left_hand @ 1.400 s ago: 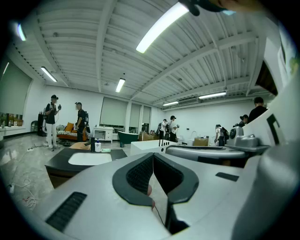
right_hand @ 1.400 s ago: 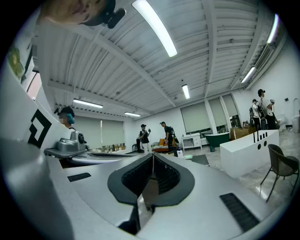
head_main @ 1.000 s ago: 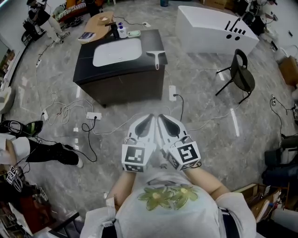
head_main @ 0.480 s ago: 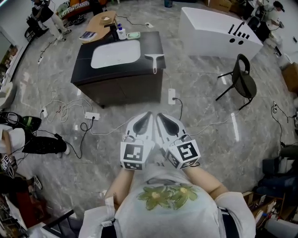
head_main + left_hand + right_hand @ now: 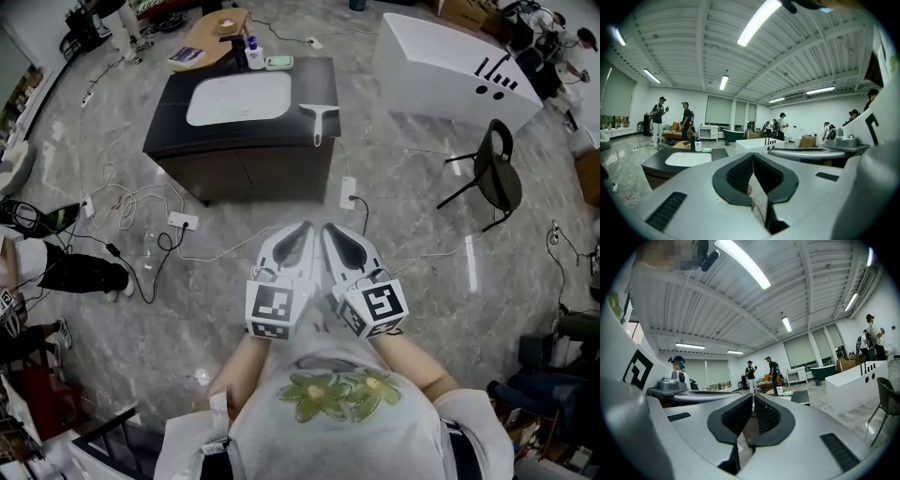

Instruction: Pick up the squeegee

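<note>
Grey marble floor (image 5: pixel 412 234) of a large open room, seen steeply from above. One dark cabinet (image 5: pixel 234 173) stands well ahead of the person, with one white basin (image 5: pixel 238 98) set in its top. One bottle (image 5: pixel 251 47) and one soap dish (image 5: pixel 278 63) sit at the cabinet's far edge. One white bathtub (image 5: pixel 450 61) and one black chair (image 5: pixel 494 173) stand to the right. Two power strips (image 5: pixel 348 190) (image 5: pixel 182 221) lie on the floor among loose cables.

One squeegee (image 5: pixel 319 120) lies flat on the cabinet top, just right of the basin and near the right edge. Its long axis runs from far to near. The blade lies crosswise at the far end, and the handle points toward the person, its end near the front edge.

Two grippers are held side by side before the person's chest, well apart from the cabinet and the squeegee, each bearing one marker cube. Both point forward, toward the cabinet. On the left gripper (image 5: pixel 304 229) (image 5: pixel 753 157) the jaws are closed, the tips meeting, with nothing between the pads. The right gripper (image 5: pixel 329 229) (image 5: pixel 753 398) is likewise closed tip to tip and empty. Neither touches any object.
</note>
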### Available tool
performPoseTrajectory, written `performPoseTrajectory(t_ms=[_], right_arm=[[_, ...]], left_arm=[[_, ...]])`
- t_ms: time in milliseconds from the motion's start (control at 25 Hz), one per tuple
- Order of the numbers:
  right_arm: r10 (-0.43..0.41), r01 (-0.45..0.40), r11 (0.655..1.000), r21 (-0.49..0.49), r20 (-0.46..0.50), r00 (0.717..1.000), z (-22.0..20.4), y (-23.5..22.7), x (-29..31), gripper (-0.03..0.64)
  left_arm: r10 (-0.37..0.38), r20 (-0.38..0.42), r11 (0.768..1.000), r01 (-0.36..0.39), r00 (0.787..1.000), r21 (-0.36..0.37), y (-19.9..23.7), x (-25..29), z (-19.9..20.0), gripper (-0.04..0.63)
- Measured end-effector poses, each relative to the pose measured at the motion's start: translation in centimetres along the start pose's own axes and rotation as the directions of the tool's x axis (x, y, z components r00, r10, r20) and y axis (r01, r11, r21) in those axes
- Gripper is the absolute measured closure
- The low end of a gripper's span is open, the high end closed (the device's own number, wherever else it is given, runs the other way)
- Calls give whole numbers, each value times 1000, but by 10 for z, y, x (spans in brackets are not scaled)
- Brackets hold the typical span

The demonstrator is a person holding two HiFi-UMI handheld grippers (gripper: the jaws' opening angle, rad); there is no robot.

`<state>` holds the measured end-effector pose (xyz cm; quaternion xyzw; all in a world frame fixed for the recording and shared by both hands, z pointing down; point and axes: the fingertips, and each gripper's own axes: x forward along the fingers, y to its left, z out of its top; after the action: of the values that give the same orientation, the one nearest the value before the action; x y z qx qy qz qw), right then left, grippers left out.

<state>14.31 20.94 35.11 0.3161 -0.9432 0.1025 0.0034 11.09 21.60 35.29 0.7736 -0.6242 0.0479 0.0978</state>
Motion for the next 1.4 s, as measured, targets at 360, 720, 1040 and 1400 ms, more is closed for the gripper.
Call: performPoseTrajectory(t_ms=[360,720,1040,1400], right_arm=[[-28,27,1000,-5,-9,1000,-1,-25,43,592],[-50,50,999,-22,-36,998,3,-51,121,592],[-73,72,997,-34,-55,996,11,-74,192,592],[-107,103,993,-55,-75,991,17,-95,256,592]], left_arm=[[-31,-3,999,31,1000,10,28,40,4,584],[-52,-7,999,52,999,-7,93,101,15,584],[-40,14,999,41,999,-35,159,146,32,584],[-69,22,996,70,997,-51,205,191,43,584]])
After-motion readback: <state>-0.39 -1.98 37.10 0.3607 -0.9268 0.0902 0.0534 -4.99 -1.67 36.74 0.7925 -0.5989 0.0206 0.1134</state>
